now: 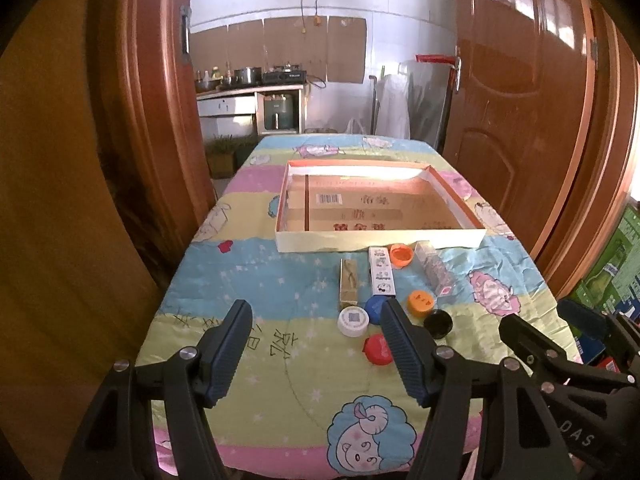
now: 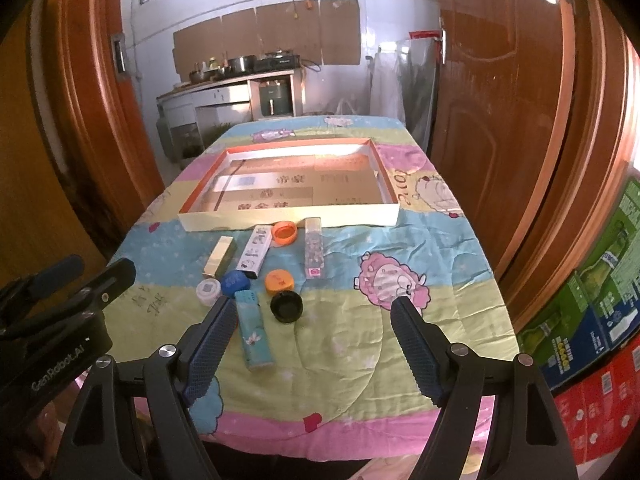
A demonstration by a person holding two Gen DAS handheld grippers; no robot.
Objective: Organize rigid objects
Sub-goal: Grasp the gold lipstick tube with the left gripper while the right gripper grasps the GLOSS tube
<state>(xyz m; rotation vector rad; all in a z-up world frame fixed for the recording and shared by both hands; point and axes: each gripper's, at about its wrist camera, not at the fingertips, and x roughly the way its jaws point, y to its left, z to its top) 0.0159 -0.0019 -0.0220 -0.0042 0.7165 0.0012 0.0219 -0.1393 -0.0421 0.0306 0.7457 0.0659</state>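
On the worktop [image 1: 240,280]: caps and small boxes clustered beside my shallow tray [image 1: 380,240], which is bare inside.
Left gripper [image 1: 316,336]: jaws apart, holding nothing.
Right gripper [image 2: 316,332]: jaws apart, holding nothing.
Right view only: teal box [image 2: 254,330].

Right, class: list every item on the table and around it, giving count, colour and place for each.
Shallow box: one, white walls with orange edge, mid-table, empty.
Bottle caps: six; orange by the box, orange, blue, white, black, red nearest.
Small cartons: gold, white printed, teal, clear case, all before the box.
Quilt cover: one, pastel cartoon print.
Wooden doors: brown, either side.
Left gripper: open, fingers black.
Right gripper: open.
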